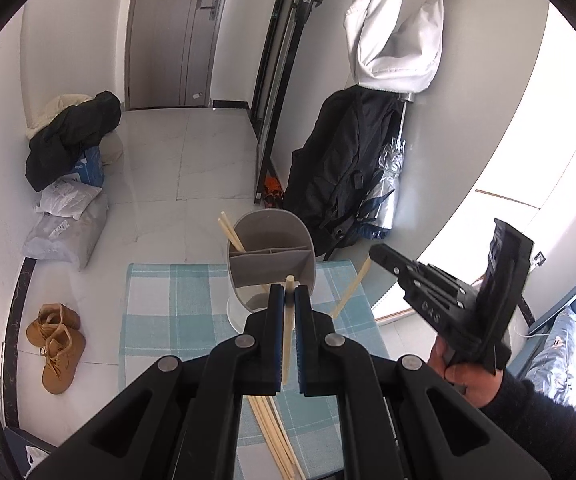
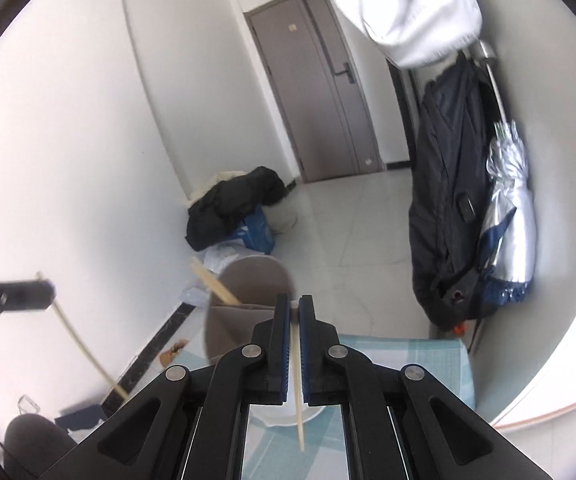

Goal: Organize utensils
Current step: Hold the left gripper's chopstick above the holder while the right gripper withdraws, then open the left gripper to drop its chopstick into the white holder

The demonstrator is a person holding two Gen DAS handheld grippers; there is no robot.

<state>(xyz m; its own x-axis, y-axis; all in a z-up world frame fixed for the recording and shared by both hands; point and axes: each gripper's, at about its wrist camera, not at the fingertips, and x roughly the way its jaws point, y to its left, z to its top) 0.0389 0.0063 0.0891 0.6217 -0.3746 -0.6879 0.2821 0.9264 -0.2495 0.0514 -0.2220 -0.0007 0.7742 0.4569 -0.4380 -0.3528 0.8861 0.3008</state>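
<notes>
A: Chopsticks (image 1: 273, 436) lie at the frame's bottom centre on your cloth (image 1: 160, 312); two stand in the holder (image 1: 271, 258).

B: Your left gripper (image 1: 289, 294) and right gripper (image 2: 295, 304) each pinch one.

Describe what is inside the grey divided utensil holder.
Two pale wooden chopsticks lean in a rear compartment of the grey divided utensil holder. The front compartments look empty, but their bottoms are hidden by the walls and the left gripper.

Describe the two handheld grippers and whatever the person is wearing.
Both the left gripper and the right gripper are matte black linkage frames with round silver pivot pins and blue-edged finger pads. The right one, seen from the left wrist, carries embossed lettering, too blurred to read. The hand emerges from a dark fuzzy sleeve.
</notes>
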